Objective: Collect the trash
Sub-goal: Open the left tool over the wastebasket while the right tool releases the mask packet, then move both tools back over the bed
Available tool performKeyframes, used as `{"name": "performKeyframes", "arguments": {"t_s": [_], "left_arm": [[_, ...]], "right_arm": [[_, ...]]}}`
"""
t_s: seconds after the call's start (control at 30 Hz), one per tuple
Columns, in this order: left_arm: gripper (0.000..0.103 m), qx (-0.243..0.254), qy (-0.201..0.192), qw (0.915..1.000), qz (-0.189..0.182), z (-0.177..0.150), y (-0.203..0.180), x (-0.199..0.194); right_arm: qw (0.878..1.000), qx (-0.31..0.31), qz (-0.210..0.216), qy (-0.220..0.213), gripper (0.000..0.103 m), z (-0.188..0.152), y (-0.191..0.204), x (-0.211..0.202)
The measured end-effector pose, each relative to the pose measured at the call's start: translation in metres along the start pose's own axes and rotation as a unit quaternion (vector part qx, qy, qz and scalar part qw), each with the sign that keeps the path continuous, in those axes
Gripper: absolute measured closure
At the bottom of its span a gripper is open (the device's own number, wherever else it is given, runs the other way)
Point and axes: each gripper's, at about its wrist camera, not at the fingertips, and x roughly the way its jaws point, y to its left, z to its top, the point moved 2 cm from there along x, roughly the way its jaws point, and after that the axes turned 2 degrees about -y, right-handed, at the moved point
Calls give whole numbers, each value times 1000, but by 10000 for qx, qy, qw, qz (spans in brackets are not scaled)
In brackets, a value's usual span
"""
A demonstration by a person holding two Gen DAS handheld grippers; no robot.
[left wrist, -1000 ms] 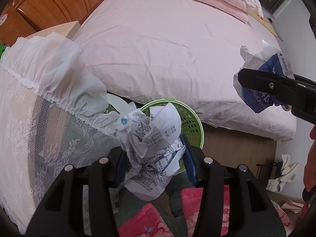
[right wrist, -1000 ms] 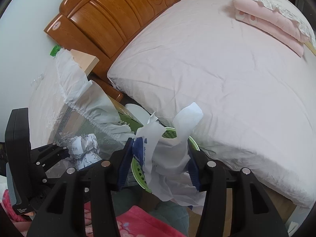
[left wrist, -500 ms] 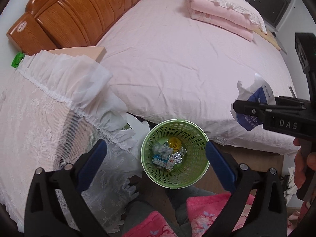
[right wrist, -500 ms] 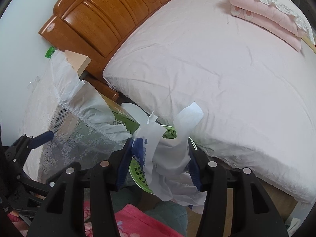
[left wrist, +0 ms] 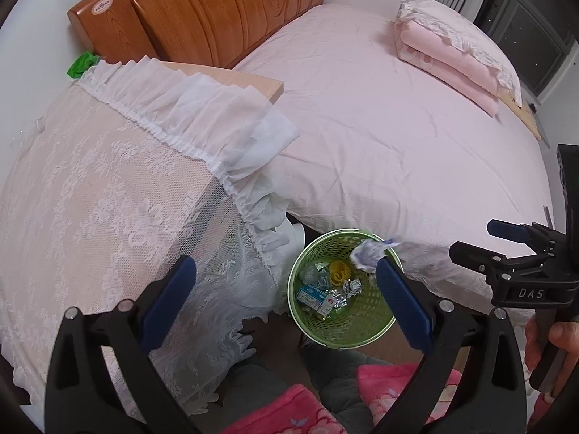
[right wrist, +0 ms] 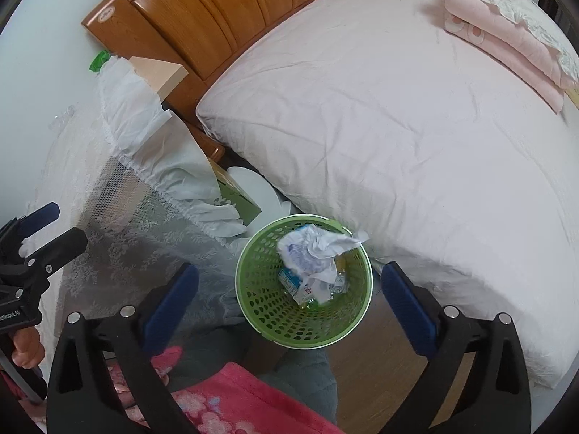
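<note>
Beside the pink bed (right wrist: 416,115), both grippers, left (left wrist: 286,289) and right (right wrist: 289,293), gape wide and empty above the green basket (right wrist: 260,303) holding a crumpled bag (right wrist: 311,246).

— What did we see in the green basket (right wrist: 269,311)?

— A crumpled white and blue wrapper (right wrist: 311,249) lay on top, near the rim. Beneath it we saw a small carton (left wrist: 313,298), crushed foil (left wrist: 345,289) and something yellow (left wrist: 338,271).
</note>
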Motion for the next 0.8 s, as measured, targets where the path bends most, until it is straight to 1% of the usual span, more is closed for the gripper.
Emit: {"name": "performKeyframes", "arguments": {"t_s": [0.27, 0.37, 0.43, 0.53, 0.57, 0.63, 0.7, 0.77, 0.8], "left_arm": [[8, -335, -82, 9993, 123, -4, 25, -8], [8, -571, -238, 9978, 254, -2, 44, -17], [8, -788, -371, 9954, 394, 1, 65, -27], [8, -1187, -562, 9891, 666, 5, 107, -44], [8, -1325, -619, 9862, 775, 5, 122, -50], [8, -1595, -734, 9793, 1009, 6, 155, -61], [8, -1838, -801, 9718, 1245, 5, 189, -72], [8, -2071, -862, 9636, 1456, 1, 224, -80], [8, -2189, -872, 9596, 1539, -1, 242, -83]], "right_arm": [[10000, 53, 36, -1, 3, 2, 8, -1], [10000, -30, 36, -45, 3, 9, 17, -2], [9998, -139, 60, -115, 3, 13, 28, -3], [9981, -477, 166, -342, 3, 26, 54, -9], [9964, -682, 256, -437, 3, 35, 72, -10], [9937, -912, 380, -527, 3, 45, 92, -9], [9874, -1336, 593, -605, 3, 63, 131, -4], [9825, -1613, 689, -634, 3, 77, 157, 1], [9746, -1975, 808, -678, 3, 90, 191, 7]]}}
